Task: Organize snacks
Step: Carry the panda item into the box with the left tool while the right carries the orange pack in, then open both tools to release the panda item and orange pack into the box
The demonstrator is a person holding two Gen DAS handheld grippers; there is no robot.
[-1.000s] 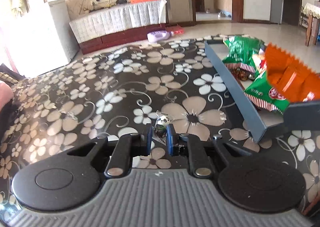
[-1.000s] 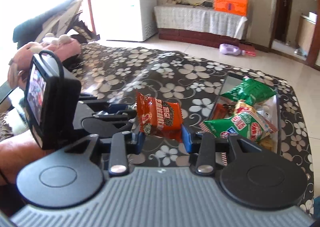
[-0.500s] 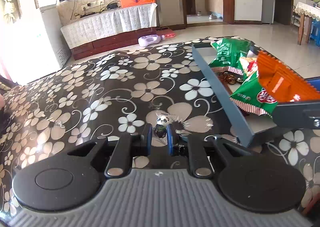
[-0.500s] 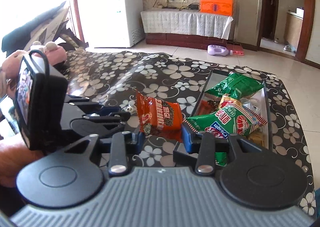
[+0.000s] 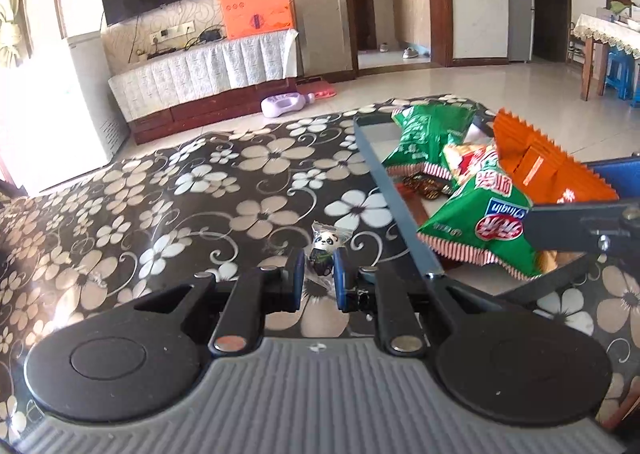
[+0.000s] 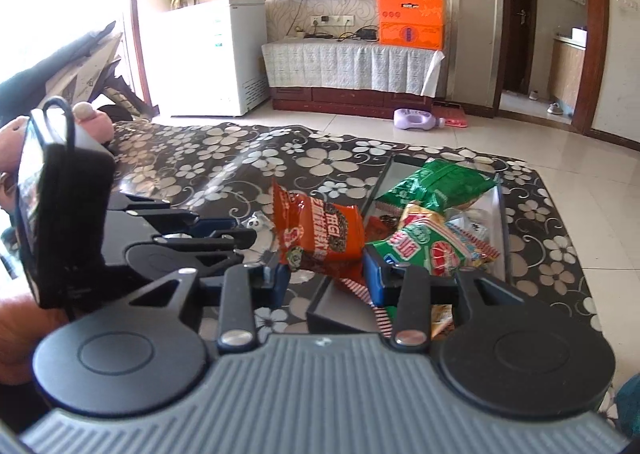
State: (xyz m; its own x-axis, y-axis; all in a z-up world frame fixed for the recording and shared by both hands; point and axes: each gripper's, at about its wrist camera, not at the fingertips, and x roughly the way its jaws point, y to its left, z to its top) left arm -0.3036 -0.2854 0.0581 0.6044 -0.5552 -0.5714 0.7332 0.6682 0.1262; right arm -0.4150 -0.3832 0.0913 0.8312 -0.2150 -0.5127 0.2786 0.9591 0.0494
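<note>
My left gripper (image 5: pixel 316 280) is shut on a small panda candy (image 5: pixel 325 250) in a clear wrapper, held just above the floral tablecloth, left of the dark tray (image 5: pixel 394 189). My right gripper (image 6: pixel 325 276) is shut on an orange snack packet (image 6: pixel 318 240) and holds it over the tray's near left edge (image 6: pixel 320 308). The same packet shows in the left wrist view (image 5: pixel 548 165). The tray holds green packets (image 5: pixel 480 225) and other snacks (image 6: pixel 434 250).
The table has a black cloth with beige flowers (image 5: pixel 180 193). The left gripper body with its screen (image 6: pixel 60 209) fills the left of the right wrist view. Beyond the table are a tiled floor, a purple bottle (image 5: pixel 286 105) and a TV cabinet (image 6: pixel 352 65).
Both grippers have moved forward and to the right toward the tray. The orange packet now hangs over the tray's near edge. The panda candy stays held.
</note>
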